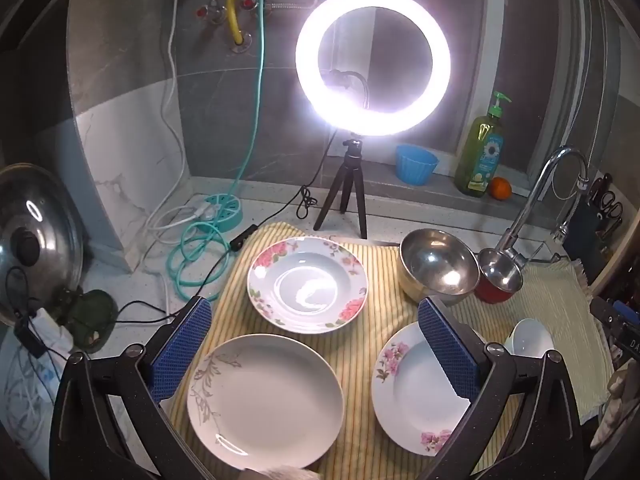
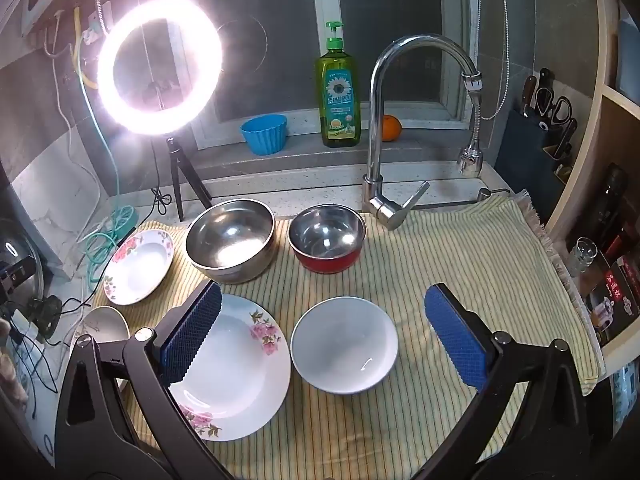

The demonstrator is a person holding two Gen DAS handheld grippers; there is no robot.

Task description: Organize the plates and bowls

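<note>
L gripper [image 1: 316, 344] is wide open & holds nothing; it hangs above the striped cloth [image 1: 360, 432] and touches no dish. R gripper [image 2: 324, 328] is wide open too, empty, touching nothing.

Count: 3 plates, 3 bowls.

Plates: a leaf plate [image 1: 266, 396] lies just under the L gripper, by its left finger. A pink flower plate [image 1: 412, 392] is under its right finger. A rose plate [image 1: 307, 285] sits straight ahead of the L gripper, past the tips.

Bowls: a white bowl [image 2: 344, 345] sits between the R gripper's fingers, lower down on the cloth, not touched. A big steel bowl [image 2: 231, 240] is ahead & a bit left of the R gripper. A red steel bowl [image 2: 327, 238] is straight ahead of it, next to the big one.

All 6 dishes sit flat, open side up. They're round, so no long side to tell.

A ring light [image 1: 373, 62] glows far ahead of the L gripper.
</note>
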